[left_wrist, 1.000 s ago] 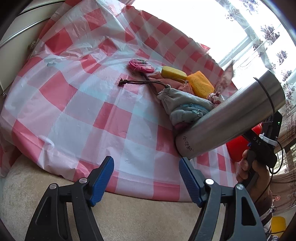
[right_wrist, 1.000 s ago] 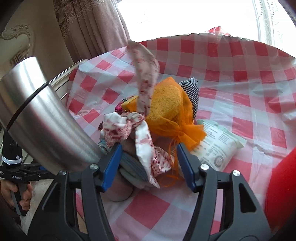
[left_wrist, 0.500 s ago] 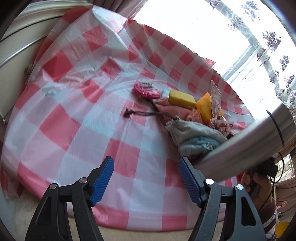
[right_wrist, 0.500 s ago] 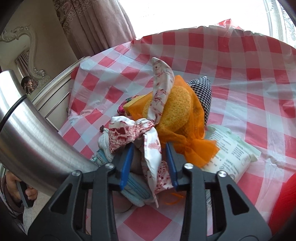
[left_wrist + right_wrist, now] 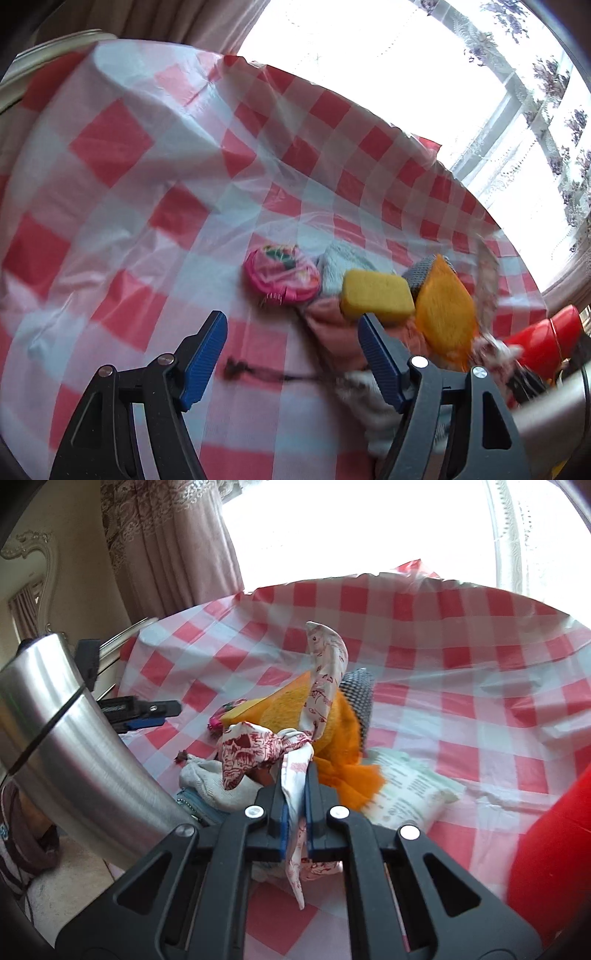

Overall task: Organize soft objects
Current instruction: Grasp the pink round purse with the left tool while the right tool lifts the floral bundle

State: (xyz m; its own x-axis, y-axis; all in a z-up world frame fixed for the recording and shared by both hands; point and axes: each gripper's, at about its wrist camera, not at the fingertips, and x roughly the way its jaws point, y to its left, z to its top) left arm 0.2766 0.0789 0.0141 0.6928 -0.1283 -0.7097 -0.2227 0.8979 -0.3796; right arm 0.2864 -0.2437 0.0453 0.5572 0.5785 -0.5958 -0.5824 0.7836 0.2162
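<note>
Scarf, red-print on white, knotted, sits atop the pile of soft things toward the near edge of the tabletop. One tail is pinched between the right tongs, jaws nearly together on the cloth; another tail stands up over the orange sponge.

Left tongs: jaws wide, nothing held, hovering over the checked cover near the pink purse and yellow sponge. That view is blurred.

Risks, as I judge them:
- Grip is on a thin tail only. A lift may let the cloth slip through the pads, or pull the knot loose rather than raise the whole scarf.
- Scarf lies tangled with its neighbours: orange sponge in mesh, grey pouch, checked cloth. Pulling up could drag these along or scatter the pile; the mesh looks snag-prone.
- Steel flask stands just beside the pile on the left, red object close on the right. A sideways swing of either tongs could knock them.
- Cover is thin plastic and wrinkled; anything dragged across it may bunch it and shift the wipes pack.
- Pouch drawstring trails under the left tongs and could catch.
</note>
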